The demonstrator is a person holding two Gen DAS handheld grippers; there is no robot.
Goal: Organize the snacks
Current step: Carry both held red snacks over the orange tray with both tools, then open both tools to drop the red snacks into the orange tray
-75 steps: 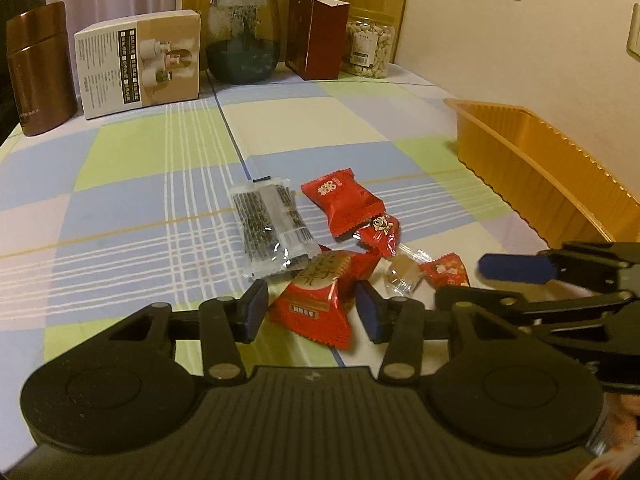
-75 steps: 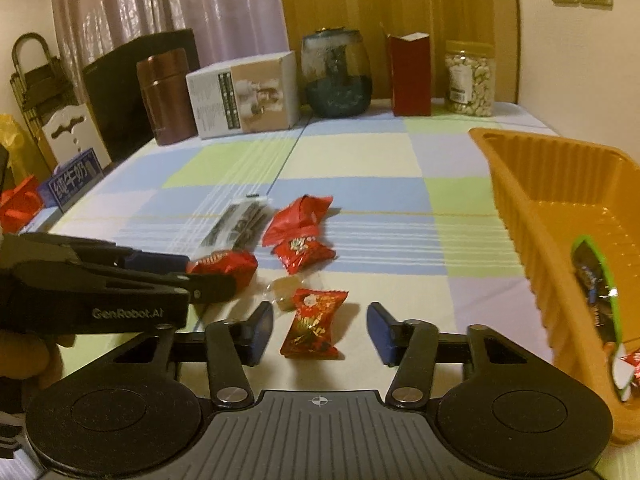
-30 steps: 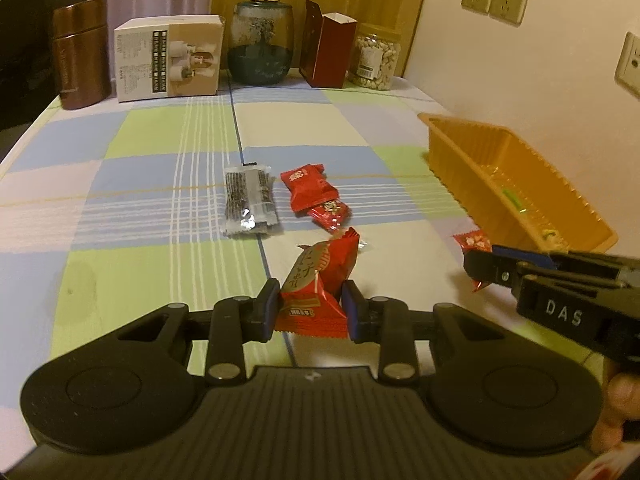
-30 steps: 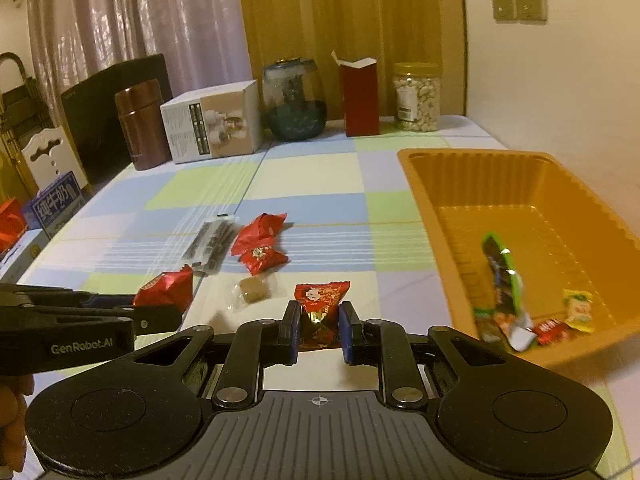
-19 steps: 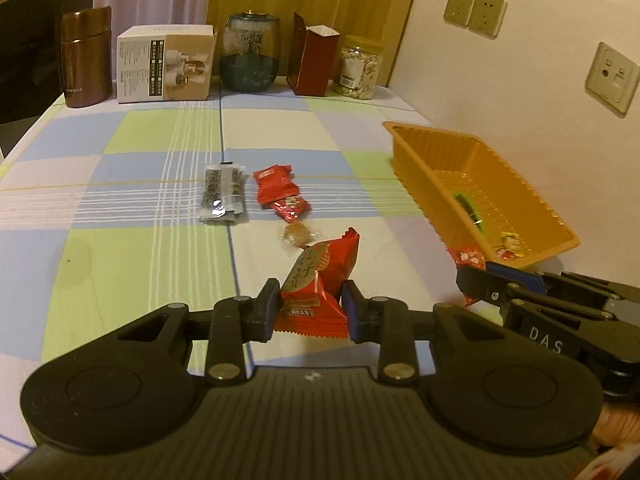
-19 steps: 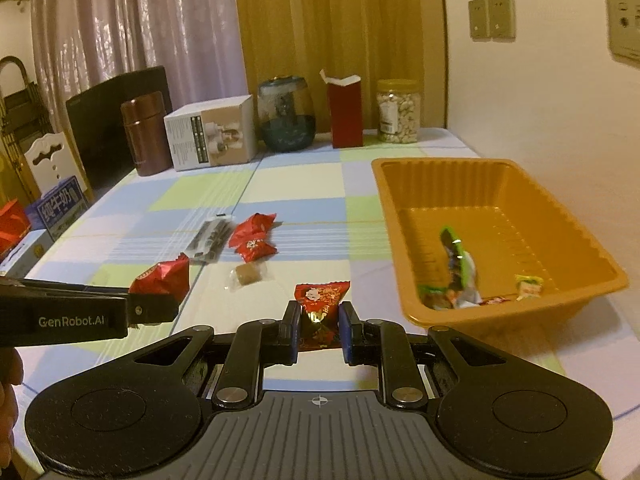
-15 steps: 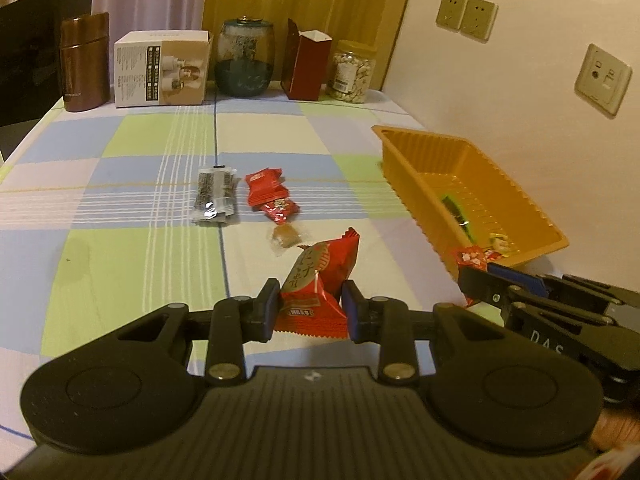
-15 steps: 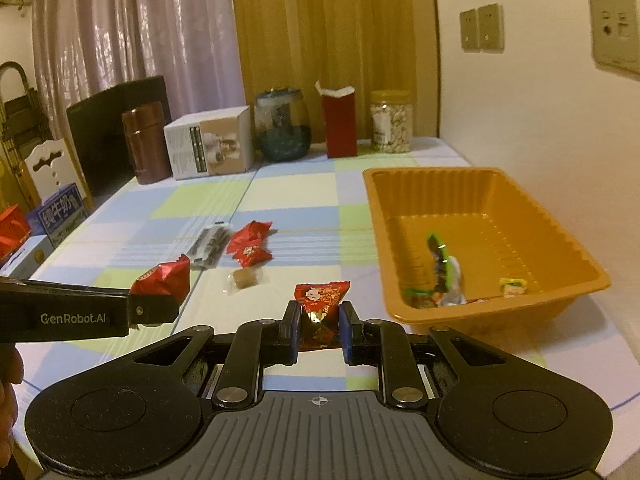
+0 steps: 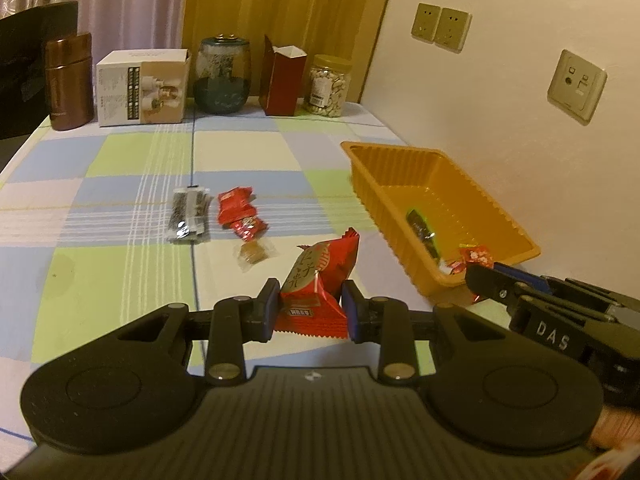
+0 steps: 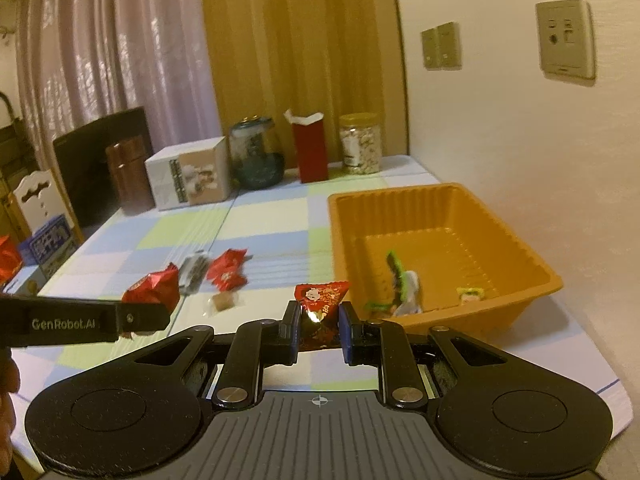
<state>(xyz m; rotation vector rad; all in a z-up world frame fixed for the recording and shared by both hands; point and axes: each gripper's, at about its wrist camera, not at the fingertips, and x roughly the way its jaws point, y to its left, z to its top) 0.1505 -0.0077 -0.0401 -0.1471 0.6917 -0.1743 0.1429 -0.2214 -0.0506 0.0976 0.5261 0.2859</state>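
left gripper (image 9: 310, 310) pinching large red snack packet (image 9: 318, 280) | right gripper (image 10: 319, 330) pinching small red candy (image 10: 320, 300)

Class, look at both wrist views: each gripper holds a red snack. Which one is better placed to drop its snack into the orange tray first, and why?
Probably the right. The right gripper with its small red candy sits beside the orange tray's near corner. The left gripper and its red packet hang further out over the table.

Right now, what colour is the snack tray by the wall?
Orange. The snack tray shows best in the right wrist view.
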